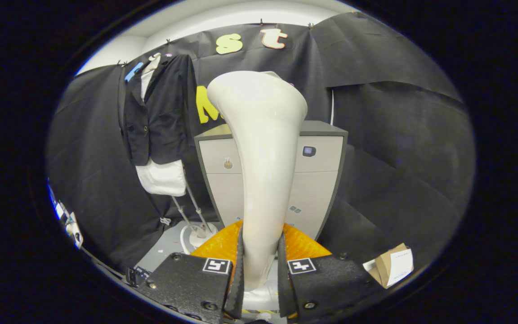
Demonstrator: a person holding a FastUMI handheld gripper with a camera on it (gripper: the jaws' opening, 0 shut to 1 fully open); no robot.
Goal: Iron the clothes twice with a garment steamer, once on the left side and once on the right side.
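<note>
A staged recording booth is showing here: black cloth (398,135) is hanging as walls, a jacketed mannequin (160,112) is standing beyond the hand-held gripper (261,270), beside a grey drawer cabinet (317,180).

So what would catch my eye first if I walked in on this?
The tall cream garment steamer would, since it stands clamped between the fingers of the gripper, flaring wide at its top. Beyond it is a grey drawer cabinet, and beside that a dark jacket hangs over a white shirt on a stand.
</note>
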